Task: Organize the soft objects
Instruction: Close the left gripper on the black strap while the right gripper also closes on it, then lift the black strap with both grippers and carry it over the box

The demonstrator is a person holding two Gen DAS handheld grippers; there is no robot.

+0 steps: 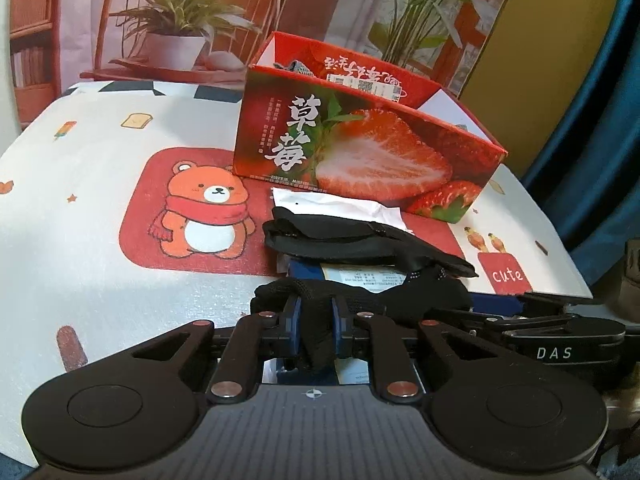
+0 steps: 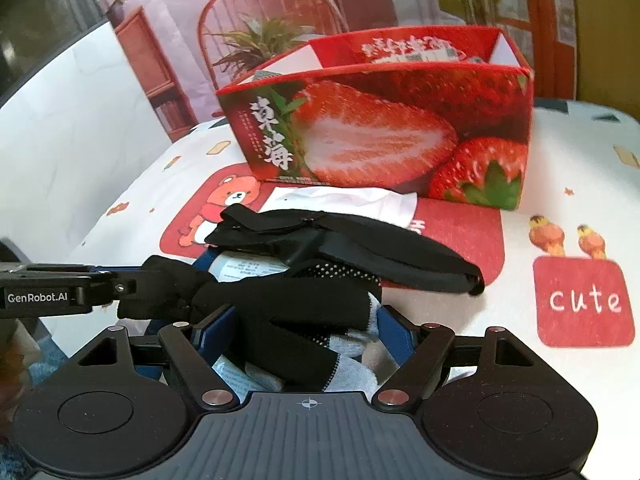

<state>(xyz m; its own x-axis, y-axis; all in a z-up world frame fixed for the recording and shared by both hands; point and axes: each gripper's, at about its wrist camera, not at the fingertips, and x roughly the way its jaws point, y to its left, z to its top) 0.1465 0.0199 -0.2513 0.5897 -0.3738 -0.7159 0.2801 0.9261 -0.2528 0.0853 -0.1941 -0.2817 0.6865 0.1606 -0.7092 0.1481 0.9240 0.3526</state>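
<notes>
A black knit sock (image 1: 360, 296) lies stretched across the near edge of the table. My left gripper (image 1: 314, 314) is shut on its left end, the cloth pinched between the blue pads. In the right wrist view the same sock, black with a grey part (image 2: 288, 320), fills the wide gap of my right gripper (image 2: 304, 326); both pads press on it. My left gripper (image 2: 132, 286) comes in from the left there, clamped on the sock's tip. Behind the sock lies a black padded pouch (image 1: 340, 236) (image 2: 360, 244) on a blue packet (image 1: 308, 270).
A red strawberry-print box (image 1: 360, 148) (image 2: 380, 132) stands open-topped behind the pile, with something grey inside. A crumpled white sheet (image 1: 340, 204) lies in front of it. The tablecloth (image 1: 100, 168) shows a bear print. A blue curtain (image 1: 592, 140) hangs at right.
</notes>
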